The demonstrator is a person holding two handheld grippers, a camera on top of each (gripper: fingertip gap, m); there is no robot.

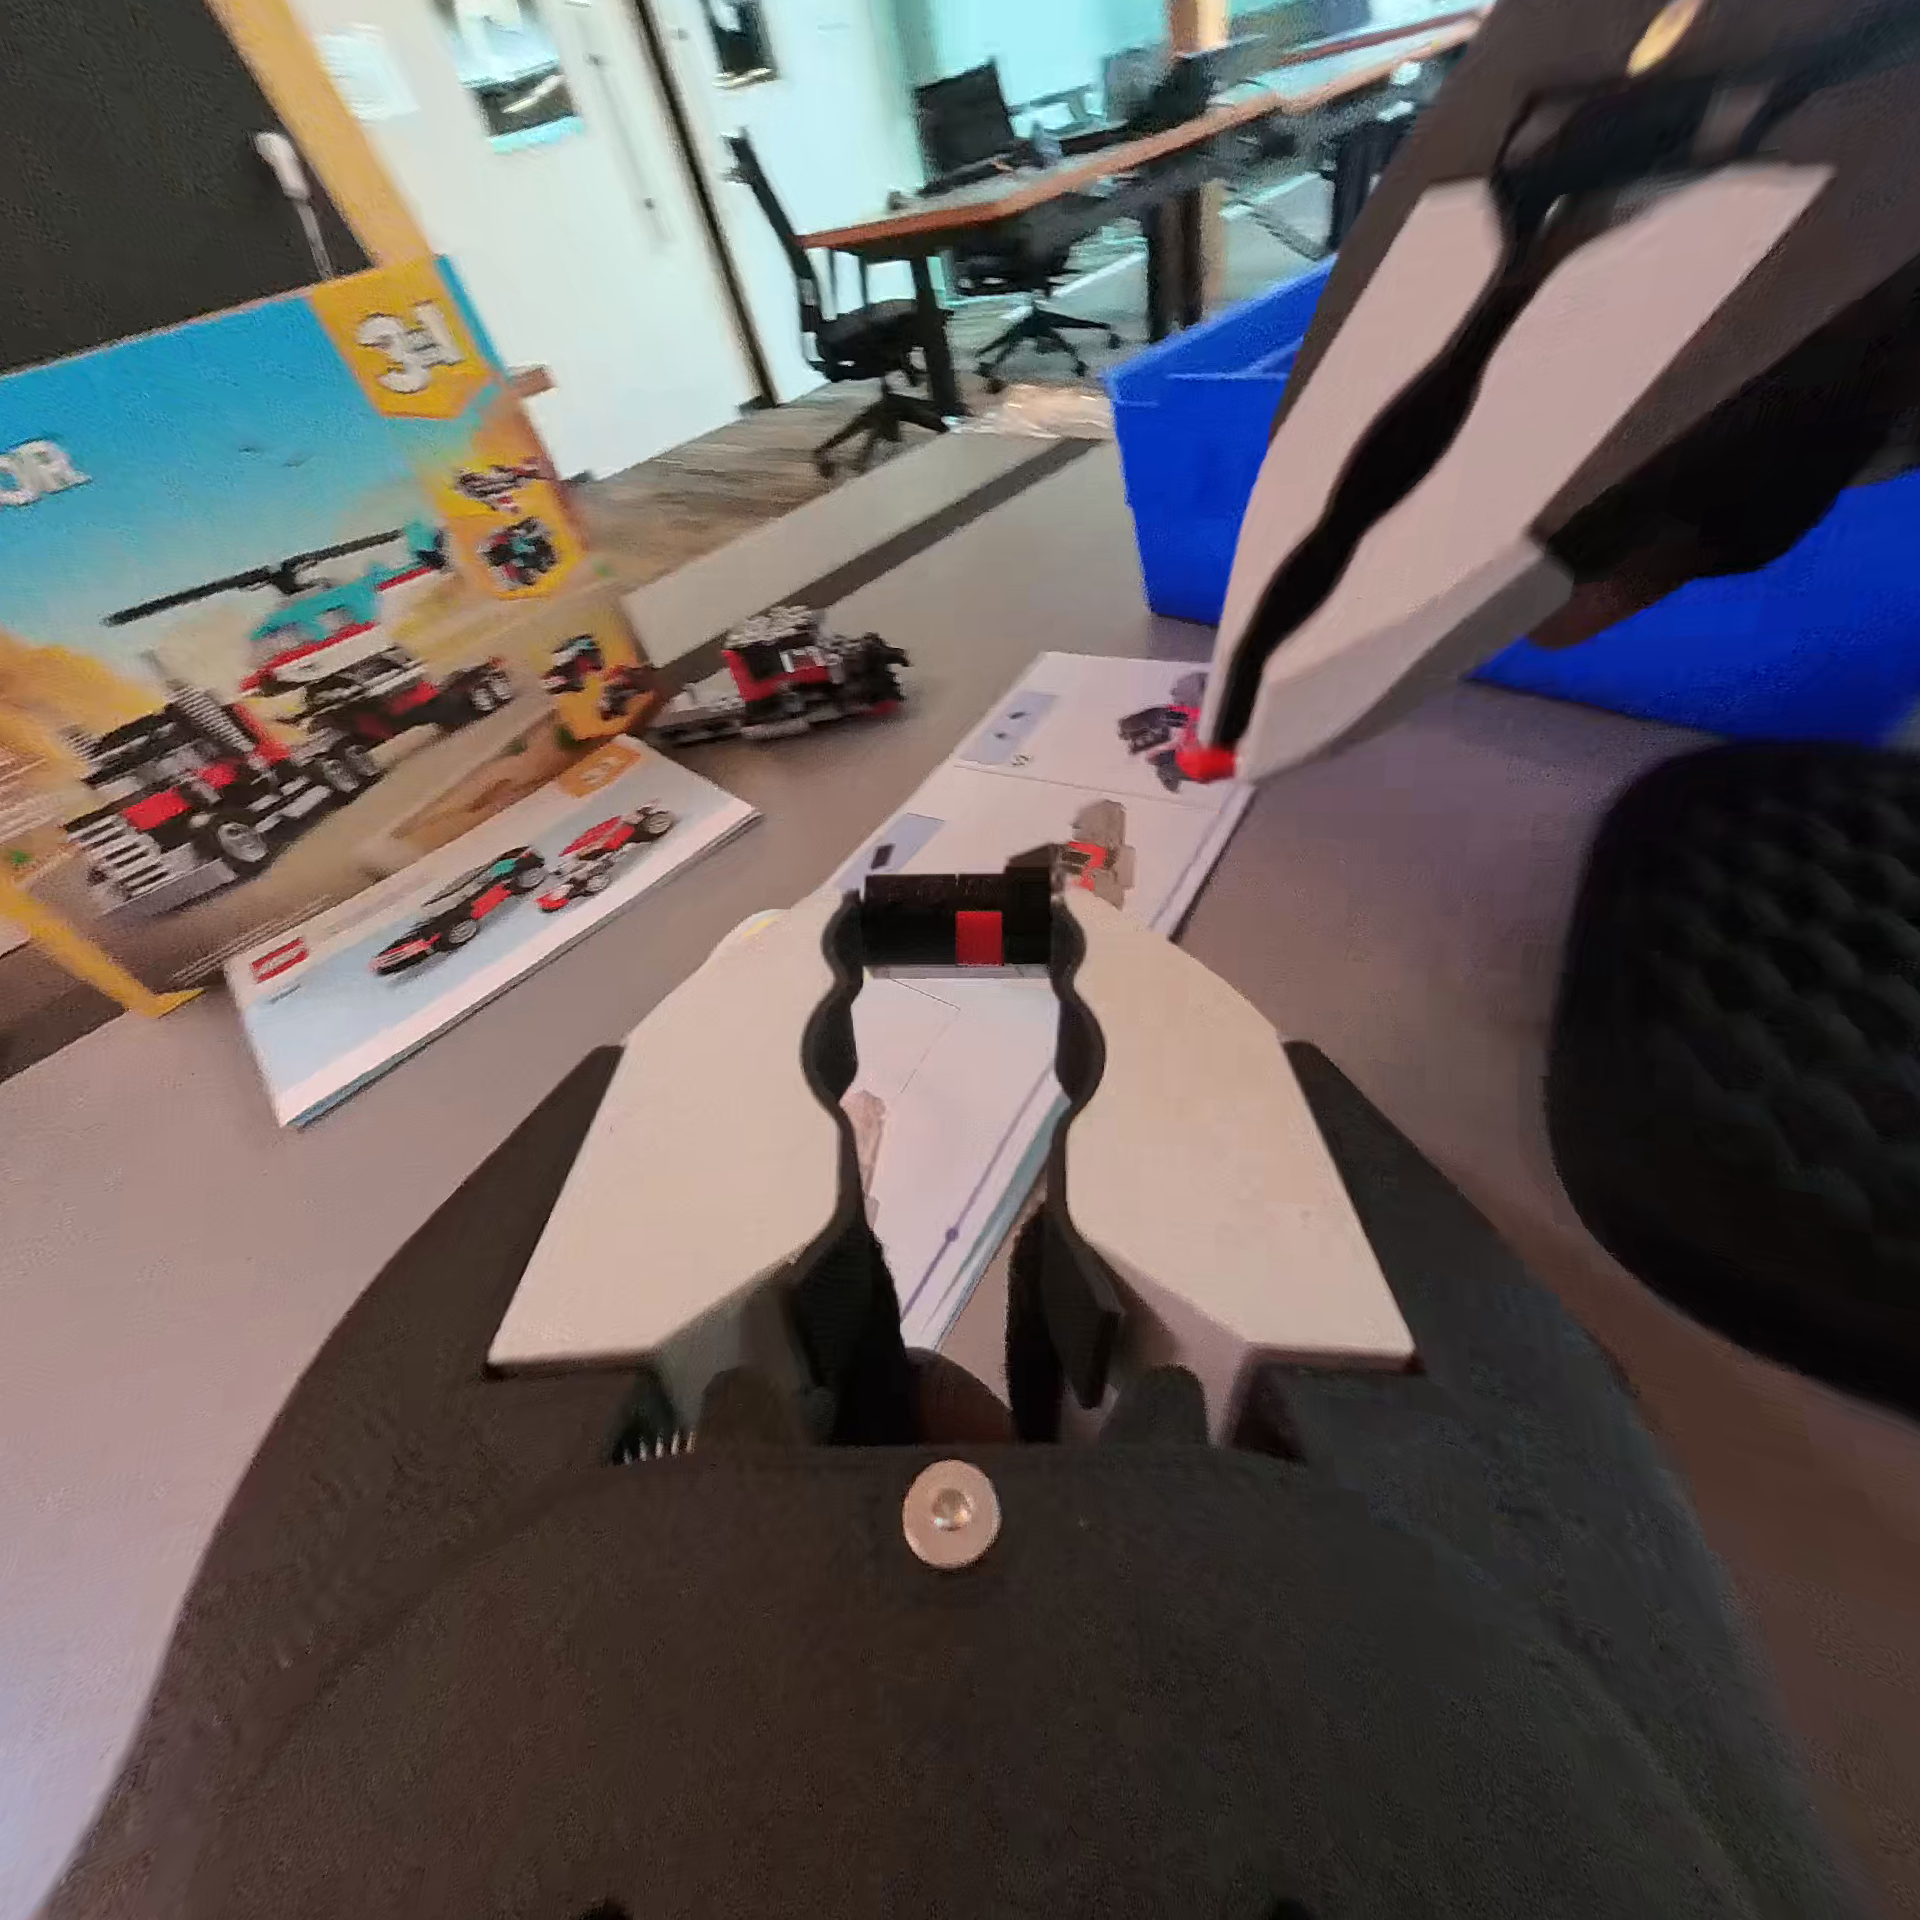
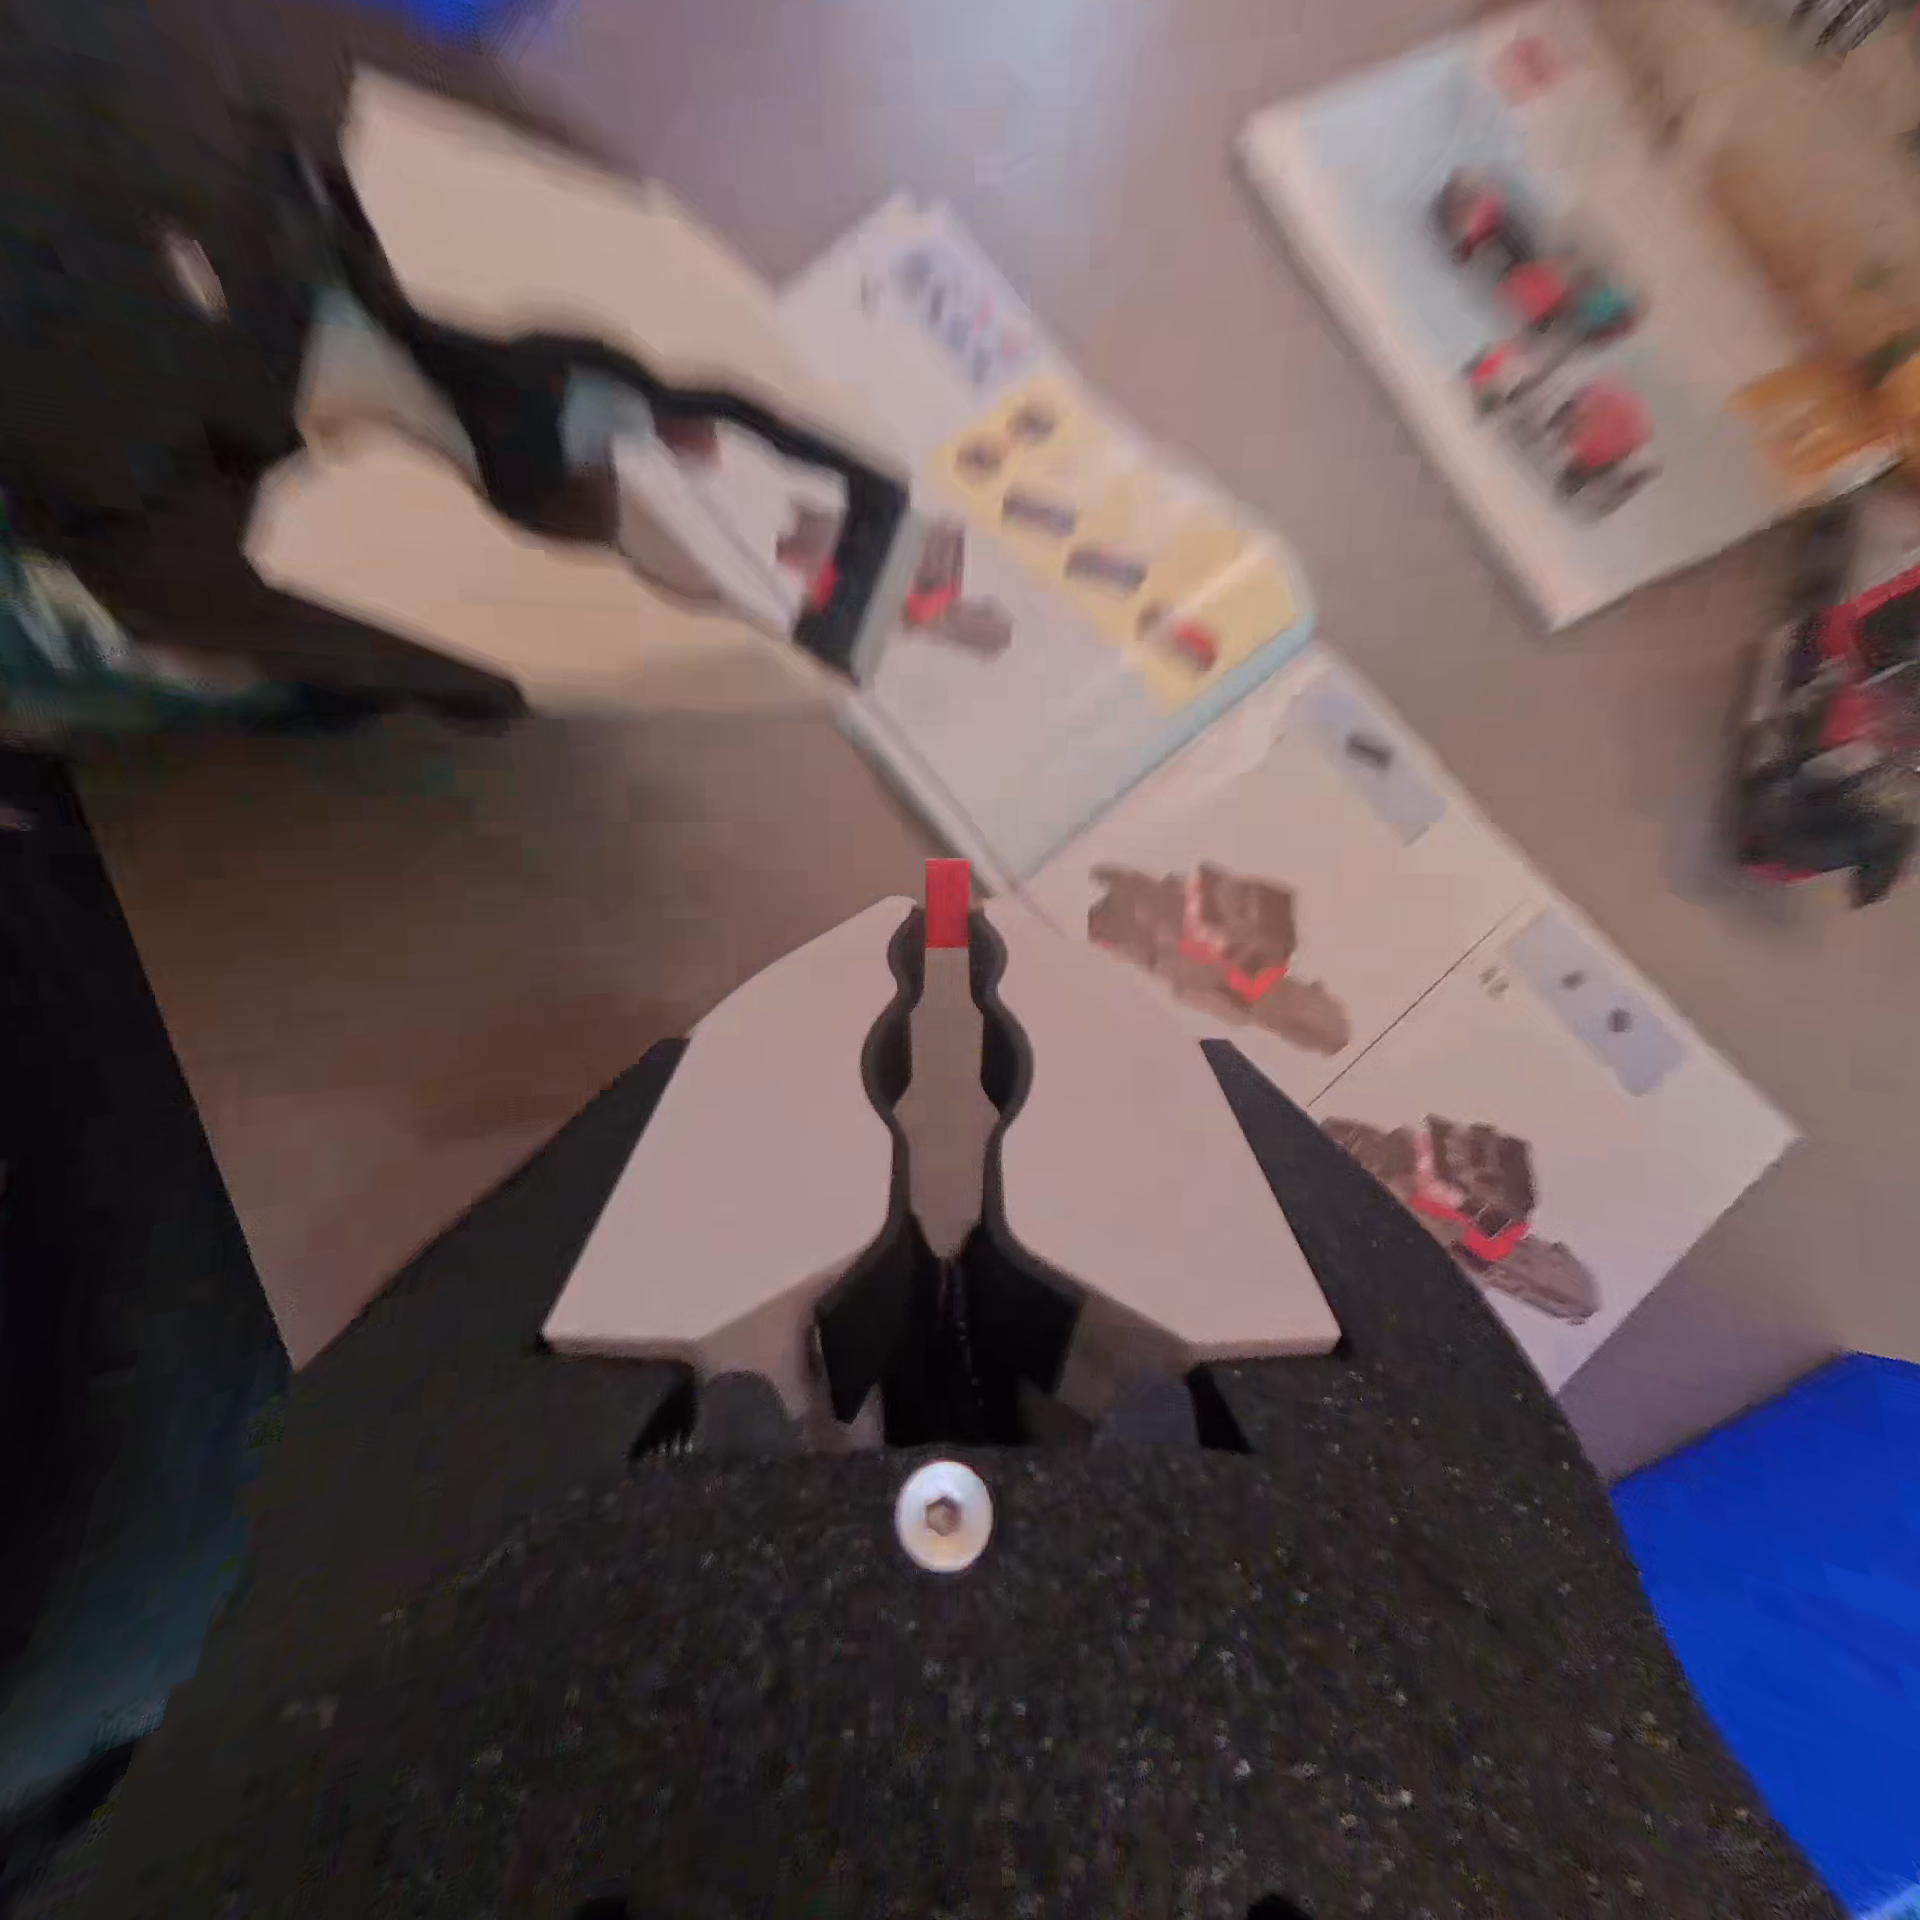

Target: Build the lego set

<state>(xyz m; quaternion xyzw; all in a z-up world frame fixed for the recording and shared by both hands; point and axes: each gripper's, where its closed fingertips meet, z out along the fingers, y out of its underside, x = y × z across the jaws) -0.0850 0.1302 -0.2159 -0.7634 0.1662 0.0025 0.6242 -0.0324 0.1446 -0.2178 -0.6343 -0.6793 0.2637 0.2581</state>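
My left gripper (image 1: 956, 925) is shut on a small black lego assembly (image 1: 914, 920) with a red piece in its face, held above the open instruction booklet (image 1: 1081, 727). My right gripper (image 2: 945, 920) is shut on a small red lego piece (image 2: 947, 902). In the left wrist view the right gripper (image 1: 1221, 753) comes down from the upper right, with the red piece (image 1: 1205, 764) at its tip, to the right of and above the black assembly. In the blurred right wrist view the left gripper (image 2: 852, 582) sits at the upper left with the black assembly (image 2: 868, 561).
A partly built black and red lego truck (image 1: 790, 670) stands on the grey table (image 1: 156, 1195) behind the booklet. The set's box (image 1: 229, 582) stands at the left, a closed booklet (image 1: 488, 914) before it. A blue bin (image 1: 1195, 468) is at the right. Desks and office chairs lie beyond. Left tips to right tips: about 6 cm.
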